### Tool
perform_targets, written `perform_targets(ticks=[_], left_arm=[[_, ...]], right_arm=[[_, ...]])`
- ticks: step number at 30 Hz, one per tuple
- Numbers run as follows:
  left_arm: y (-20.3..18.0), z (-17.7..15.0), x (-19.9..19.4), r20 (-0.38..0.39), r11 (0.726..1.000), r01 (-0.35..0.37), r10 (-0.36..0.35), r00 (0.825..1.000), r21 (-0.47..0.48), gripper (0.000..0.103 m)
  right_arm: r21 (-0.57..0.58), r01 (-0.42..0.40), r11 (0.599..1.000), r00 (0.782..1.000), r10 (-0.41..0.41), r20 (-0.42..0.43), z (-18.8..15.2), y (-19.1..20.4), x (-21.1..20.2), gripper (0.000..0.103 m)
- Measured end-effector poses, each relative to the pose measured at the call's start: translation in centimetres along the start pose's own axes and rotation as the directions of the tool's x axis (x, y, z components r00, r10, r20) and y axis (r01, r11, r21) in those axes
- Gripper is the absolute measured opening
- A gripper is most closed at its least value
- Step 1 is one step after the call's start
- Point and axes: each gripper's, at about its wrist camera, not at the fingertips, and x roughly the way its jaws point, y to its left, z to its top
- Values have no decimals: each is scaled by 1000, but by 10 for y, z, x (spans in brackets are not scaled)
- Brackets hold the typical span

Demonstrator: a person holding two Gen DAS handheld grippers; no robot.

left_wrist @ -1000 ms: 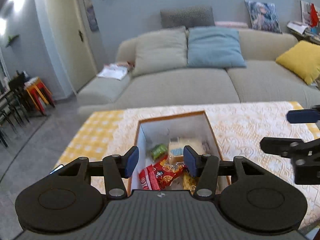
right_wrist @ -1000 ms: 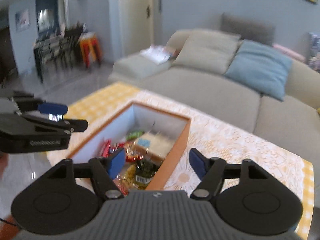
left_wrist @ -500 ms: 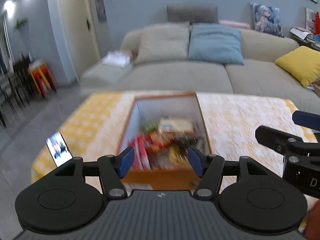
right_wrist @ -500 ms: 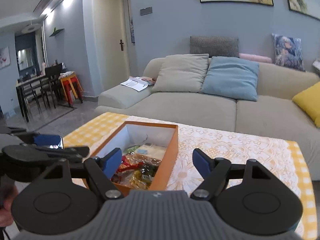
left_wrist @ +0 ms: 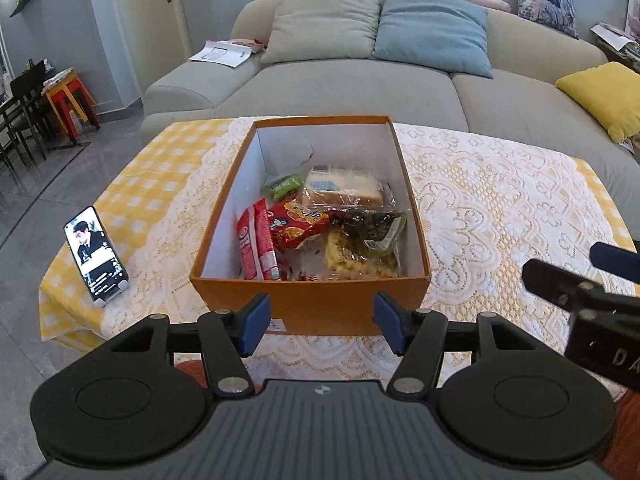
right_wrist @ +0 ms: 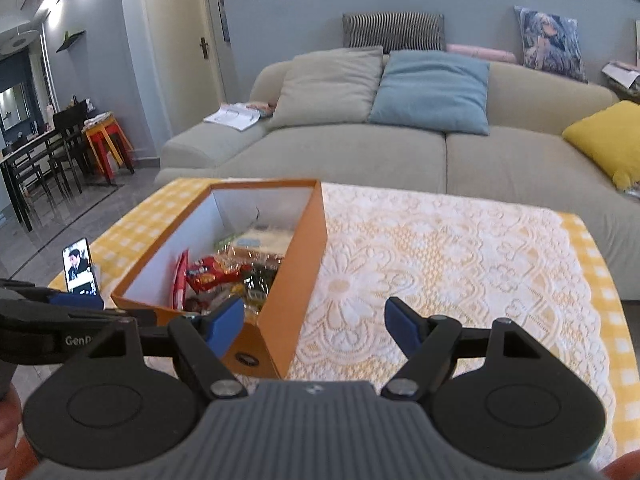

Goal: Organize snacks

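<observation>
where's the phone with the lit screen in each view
Left wrist view: the propped-up phone with the lit screen stands at left-centre, left of the orange cardboard box.
Right wrist view: it is at the far left, again left of that box.
Shared landmark: the blue sofa cushion.

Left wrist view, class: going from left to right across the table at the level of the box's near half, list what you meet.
Phone → orange box → bare lace tablecloth → right gripper at the picture's edge.

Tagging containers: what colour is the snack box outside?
Orange outside, white inside: snack box, clearest in the left wrist view.
</observation>
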Motion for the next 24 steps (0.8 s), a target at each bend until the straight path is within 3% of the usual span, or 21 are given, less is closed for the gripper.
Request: perform_targets(ticks=[24], left_arm=[[-13, 3, -2, -4, 999, 31, -31, 1000, 41, 70]], right_arm=[[3, 6, 1000, 1000, -6, 4, -4, -6, -4, 76]])
